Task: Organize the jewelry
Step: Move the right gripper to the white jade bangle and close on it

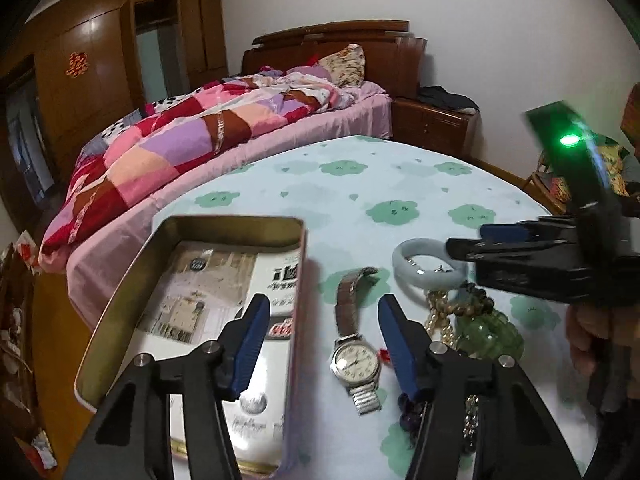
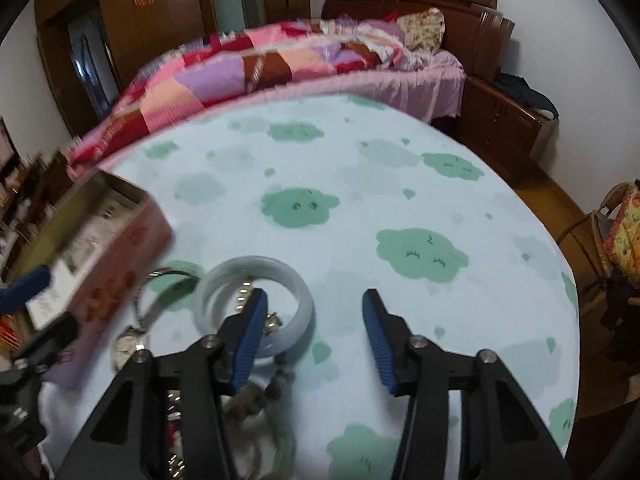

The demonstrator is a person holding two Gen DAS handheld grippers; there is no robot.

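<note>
On a round table (image 1: 360,184) under a cloud-print cloth, the left gripper (image 1: 320,328) hangs released, its ribbed blue pads straddling a tin box's (image 1: 120,300) wall and a metal-banded watch (image 1: 354,360). The right gripper (image 2: 314,332), unclenched, has one pad over a smooth pale bangle (image 2: 304,312). Beaded strands (image 1: 472,300) beside it are partly hidden and blurred.

pale jade bangle (image 1: 428,266), green-cloud tablecloth (image 1: 360,184)
</note>
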